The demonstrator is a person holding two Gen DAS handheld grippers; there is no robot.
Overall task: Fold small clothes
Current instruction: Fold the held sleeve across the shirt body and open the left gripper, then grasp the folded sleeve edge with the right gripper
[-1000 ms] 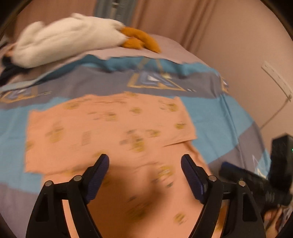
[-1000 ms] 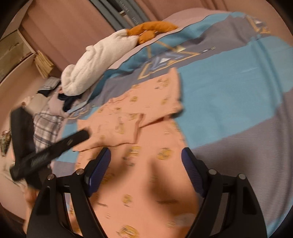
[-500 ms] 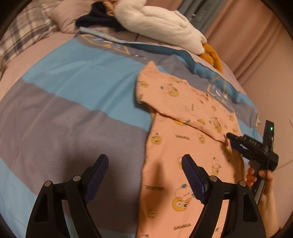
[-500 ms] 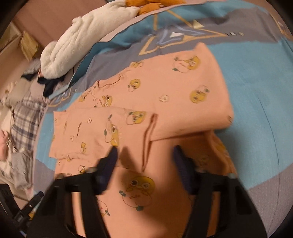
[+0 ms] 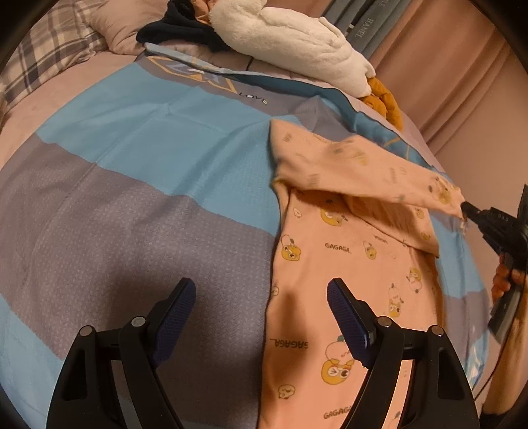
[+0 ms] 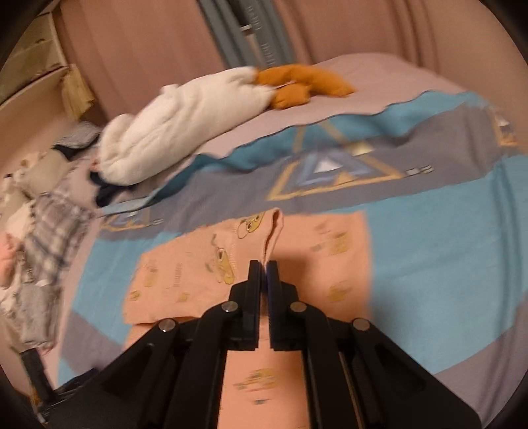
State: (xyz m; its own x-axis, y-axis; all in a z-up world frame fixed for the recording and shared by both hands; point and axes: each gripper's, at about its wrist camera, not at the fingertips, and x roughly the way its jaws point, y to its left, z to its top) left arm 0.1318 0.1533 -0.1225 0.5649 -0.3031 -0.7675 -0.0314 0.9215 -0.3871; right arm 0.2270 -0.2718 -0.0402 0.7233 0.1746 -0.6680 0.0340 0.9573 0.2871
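A peach baby garment [image 5: 333, 264] printed with yellow cartoon ducks lies on the bed, its upper part folded over. My left gripper [image 5: 260, 313] is open and empty above the garment's left edge. My right gripper [image 6: 264, 267] is shut on a sleeve end of the garment [image 6: 274, 227] and holds it lifted. In the left wrist view the right gripper [image 5: 468, 211] shows at the right edge, pulling the sleeve [image 5: 363, 165] up off the body.
The bedspread [image 5: 132, 184] has blue and grey bands. A white plush toy [image 5: 290, 43] with orange feet [image 5: 382, 99] lies at the far side, with dark clothing [image 5: 178, 29] and a plaid pillow [image 5: 39, 56] beside it. Pink curtains [image 6: 363, 29] hang behind.
My right gripper has closed on the sleeve end and lifted it; half a second ago it was open. The left gripper stays open over the garment's left edge.
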